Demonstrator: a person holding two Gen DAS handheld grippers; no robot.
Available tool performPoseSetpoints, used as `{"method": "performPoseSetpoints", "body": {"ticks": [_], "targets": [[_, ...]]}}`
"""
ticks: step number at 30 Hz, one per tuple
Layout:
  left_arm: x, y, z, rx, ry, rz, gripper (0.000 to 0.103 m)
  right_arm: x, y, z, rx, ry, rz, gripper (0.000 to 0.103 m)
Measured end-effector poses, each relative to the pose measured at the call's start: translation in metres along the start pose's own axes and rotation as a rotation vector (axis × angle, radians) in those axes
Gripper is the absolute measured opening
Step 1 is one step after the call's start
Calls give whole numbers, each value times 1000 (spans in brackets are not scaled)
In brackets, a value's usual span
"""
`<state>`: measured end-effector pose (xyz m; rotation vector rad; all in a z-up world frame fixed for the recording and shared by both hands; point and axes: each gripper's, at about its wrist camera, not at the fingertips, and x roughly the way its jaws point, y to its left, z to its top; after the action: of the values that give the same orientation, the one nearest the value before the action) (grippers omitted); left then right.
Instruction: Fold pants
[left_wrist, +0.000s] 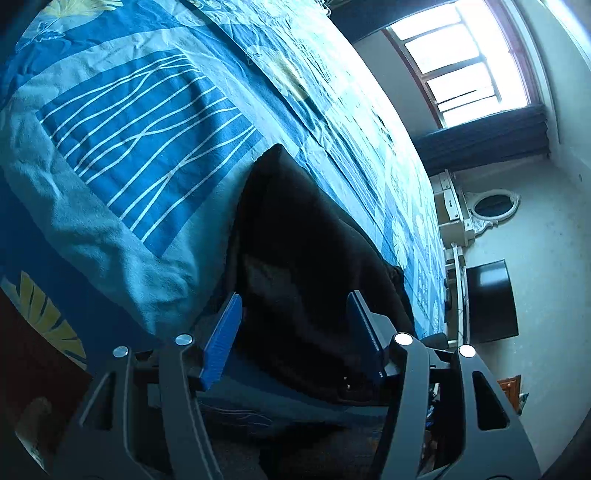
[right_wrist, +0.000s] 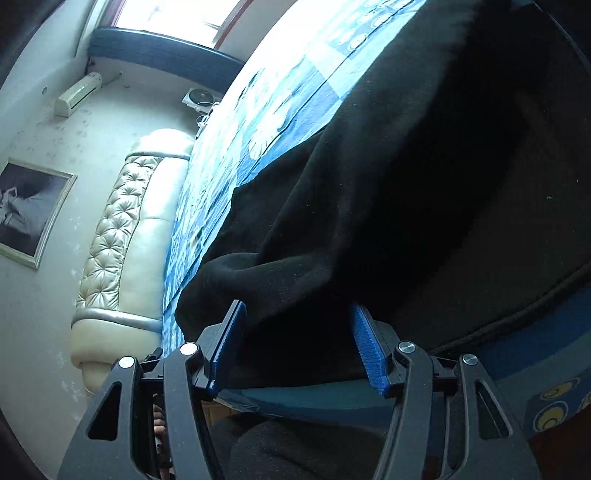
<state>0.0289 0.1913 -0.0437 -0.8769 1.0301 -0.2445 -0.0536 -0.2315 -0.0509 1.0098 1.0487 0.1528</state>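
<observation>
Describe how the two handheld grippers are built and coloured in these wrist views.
The left gripper and the right gripper look alike: two blue ribbed finger pads each, mounted on black angular link arms with triangular cutouts and round silver pivot caps. No cables, markings or sleeves are visible.

No text, label, brand, number or sign can be read in either view. The bedspread (left_wrist: 155, 122) carries only printed patterns of lines, leaves and circles, no letters. The framed picture (right_wrist: 29, 210) on the wall beside the headboard (right_wrist: 122, 229) shows no legible writing.
</observation>
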Motion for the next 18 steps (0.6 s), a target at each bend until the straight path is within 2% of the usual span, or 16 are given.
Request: {"method": "performPoseSetpoints", "body": {"ticks": [3,7,13,18], "targets": [[-5,-1,-5,-24,1,-26,58,1,0,-3,23,-11,7,58],[2,-3,-12,-19,9,-2,58,1,-4,0,46,-28,14,59],[18,5,-16,-80,13,20,58,0,-9,-1,92,-56,53,61],[26,7,-13,-109,-14,29,58,-4,-18,-2,142,-61,103,61]]}}
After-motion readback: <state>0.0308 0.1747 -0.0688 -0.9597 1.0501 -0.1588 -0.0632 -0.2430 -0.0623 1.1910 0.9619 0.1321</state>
